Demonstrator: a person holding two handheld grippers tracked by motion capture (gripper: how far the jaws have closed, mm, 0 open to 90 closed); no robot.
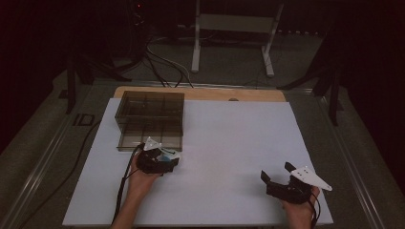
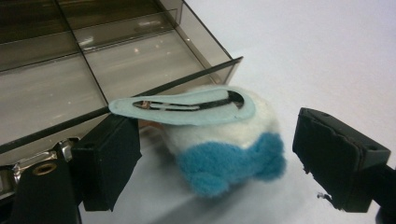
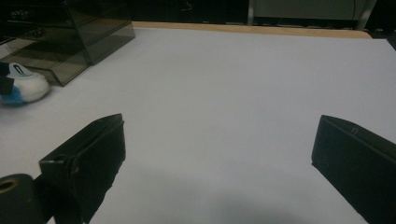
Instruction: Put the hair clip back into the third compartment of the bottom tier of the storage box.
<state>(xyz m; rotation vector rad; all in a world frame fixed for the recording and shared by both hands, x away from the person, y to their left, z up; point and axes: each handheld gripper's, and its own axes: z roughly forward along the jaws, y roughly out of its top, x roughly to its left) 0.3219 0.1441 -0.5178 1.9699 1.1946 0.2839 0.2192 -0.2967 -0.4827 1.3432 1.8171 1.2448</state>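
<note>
While the left gripper (image 2: 215,158) rests low at the near front corner of a smoked, see-through plastic organiser box (image 1: 150,119), its two black jaws stand apart with a fluffy white-and-blue felt hair clip (image 2: 224,144) lying between them on the white tabletop (image 1: 229,143). A pale blue snap clip with a dark metal tongue runs across the top of this soft ball, its narrow end reaching over the left-hand finger (image 2: 107,161). That finger sits just beside the clip or perhaps touching it; I cannot tell which. The right-hand finger is clear of the fluff, with bare table showing in the gap. Just beyond the fingertips the box's thin front wall crosses the left gripper view, with divided compartments behind it. The right gripper (image 3: 219,168) is held well apart from all this, over bare white surface near the table's near edge, its jaws spread wide with nothing between them. In the right gripper view the hair clip lies far off, beside the box's corner.
</note>
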